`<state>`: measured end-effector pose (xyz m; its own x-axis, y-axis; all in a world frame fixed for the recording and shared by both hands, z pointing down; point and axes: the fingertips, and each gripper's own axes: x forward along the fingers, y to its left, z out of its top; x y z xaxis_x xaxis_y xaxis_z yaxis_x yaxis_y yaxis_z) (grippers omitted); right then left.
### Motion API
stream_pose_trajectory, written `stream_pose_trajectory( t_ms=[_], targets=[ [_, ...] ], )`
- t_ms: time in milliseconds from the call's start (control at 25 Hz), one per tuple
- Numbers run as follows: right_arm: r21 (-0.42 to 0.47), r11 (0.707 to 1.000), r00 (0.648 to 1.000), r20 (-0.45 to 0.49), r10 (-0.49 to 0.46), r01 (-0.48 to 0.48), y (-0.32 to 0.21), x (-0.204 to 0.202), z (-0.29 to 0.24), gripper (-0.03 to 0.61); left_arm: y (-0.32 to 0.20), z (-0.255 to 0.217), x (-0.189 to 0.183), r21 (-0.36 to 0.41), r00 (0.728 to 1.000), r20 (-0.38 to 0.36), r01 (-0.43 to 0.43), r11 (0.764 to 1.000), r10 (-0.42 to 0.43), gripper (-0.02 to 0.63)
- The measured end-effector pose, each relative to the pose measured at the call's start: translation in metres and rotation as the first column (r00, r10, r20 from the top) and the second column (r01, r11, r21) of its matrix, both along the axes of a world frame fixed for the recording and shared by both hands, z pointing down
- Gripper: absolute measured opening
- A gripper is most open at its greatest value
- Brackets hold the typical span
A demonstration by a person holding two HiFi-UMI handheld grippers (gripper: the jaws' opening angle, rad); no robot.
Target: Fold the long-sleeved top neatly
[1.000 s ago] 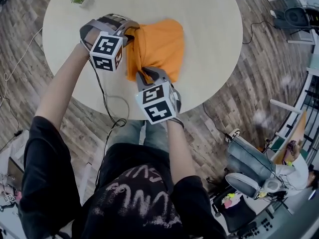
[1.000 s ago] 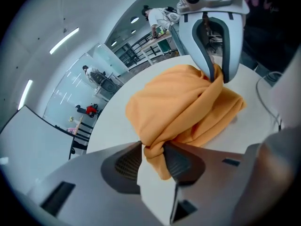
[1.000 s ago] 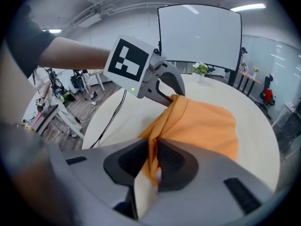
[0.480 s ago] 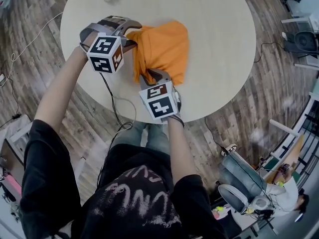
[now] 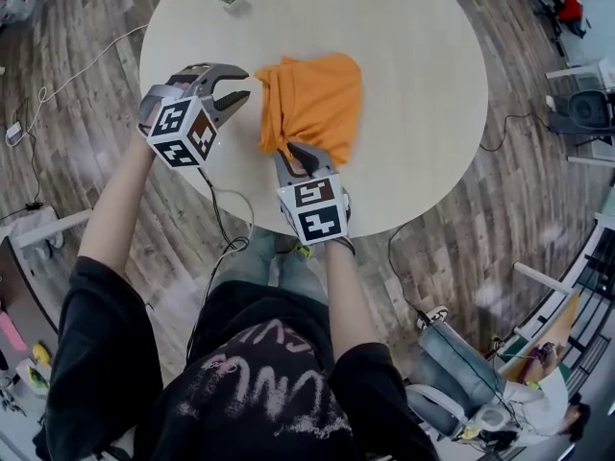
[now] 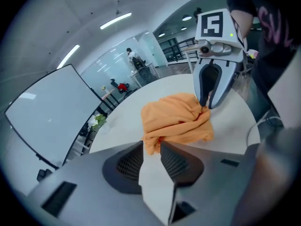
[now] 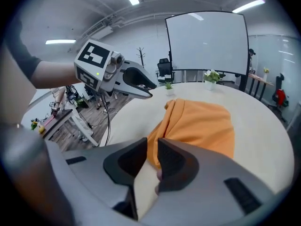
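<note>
Orange long-sleeved cloth top [image 5: 312, 104] lies bunched on round pale table [image 5: 413, 84]. Head view: L gripper [image 5: 235, 86] just beside it, jaws apart. L gripper view: jaws just been closing, gap narrow, nothing between. R gripper view: R gripper [image 7: 153, 147] jaws, just been closing, pinch top's near edge.

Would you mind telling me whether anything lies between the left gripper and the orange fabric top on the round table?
Nothing visible does. Only bare pale tabletop separates the left gripper from the orange fabric top. The gripper's jaws, which have just been closing, stand apart and empty.
</note>
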<state>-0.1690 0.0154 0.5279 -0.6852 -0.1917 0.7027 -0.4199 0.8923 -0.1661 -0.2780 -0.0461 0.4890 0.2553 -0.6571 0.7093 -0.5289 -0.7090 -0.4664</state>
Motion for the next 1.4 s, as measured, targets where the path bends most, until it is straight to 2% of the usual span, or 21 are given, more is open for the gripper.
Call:
stream_pose_trajectory(
  t_ms=[120,280,360,560,640,760,880,1080,1240,1320,1400],
  targets=[
    [0.014,1.0,0.999,0.038,0.013,-0.013,0.002,0.021,-0.014,0.065,0.016,-0.018,0.009,0.041,0.993,-0.041,0.114,0.993,-0.112,0.084],
    [0.049,0.998,0.997,0.073,0.038,-0.041,0.004,0.05,-0.035,0.024,0.039,-0.04,0.027,0.071,0.971,-0.097,0.224,0.972,-0.217,0.018],
    [0.048,0.997,0.995,0.085,0.049,-0.053,0.006,0.065,-0.042,0.006,0.05,-0.05,0.038,0.082,0.958,-0.128,0.269,0.96,-0.258,0.011],
    [0.065,0.994,0.988,0.136,0.075,-0.084,0.012,0.104,-0.066,0.006,0.077,-0.073,0.066,0.118,0.924,-0.174,0.363,0.924,-0.341,0.011],
    [0.083,0.992,0.984,0.16,0.083,-0.097,0.014,0.117,-0.078,0.006,0.089,-0.085,0.075,0.137,0.9,-0.216,0.411,0.901,-0.378,0.011],
    [0.119,0.987,0.975,0.203,0.086,-0.112,0.016,0.131,-0.097,0.005,0.105,-0.107,0.083,0.163,0.835,-0.35,0.5,0.85,-0.424,0.011],
    [0.158,0.979,0.964,0.25,0.088,-0.13,0.018,0.146,-0.116,0.005,0.121,-0.132,0.093,0.193,0.774,-0.461,0.564,0.803,-0.433,0.011],
    [0.215,0.962,0.949,0.298,0.102,-0.171,0.018,0.175,-0.138,0.005,0.144,-0.155,0.113,0.234,0.734,-0.525,0.611,0.756,-0.431,0.011],
    [0.257,0.944,0.935,0.335,0.116,-0.209,0.01,0.196,-0.164,0.005,0.153,-0.177,0.119,0.253,0.686,-0.589,0.658,0.709,-0.426,0.011],
    [0.279,0.932,0.929,0.348,0.125,-0.23,0.005,0.205,-0.179,0.005,0.153,-0.187,0.122,0.254,0.674,-0.617,0.66,0.707,-0.407,0.011],
    [0.299,0.921,0.924,0.357,0.134,-0.249,0.003,0.216,-0.19,0.005,0.155,-0.197,0.128,0.272,0.683,-0.619,0.65,0.709,-0.388,0.011]
  ],
)
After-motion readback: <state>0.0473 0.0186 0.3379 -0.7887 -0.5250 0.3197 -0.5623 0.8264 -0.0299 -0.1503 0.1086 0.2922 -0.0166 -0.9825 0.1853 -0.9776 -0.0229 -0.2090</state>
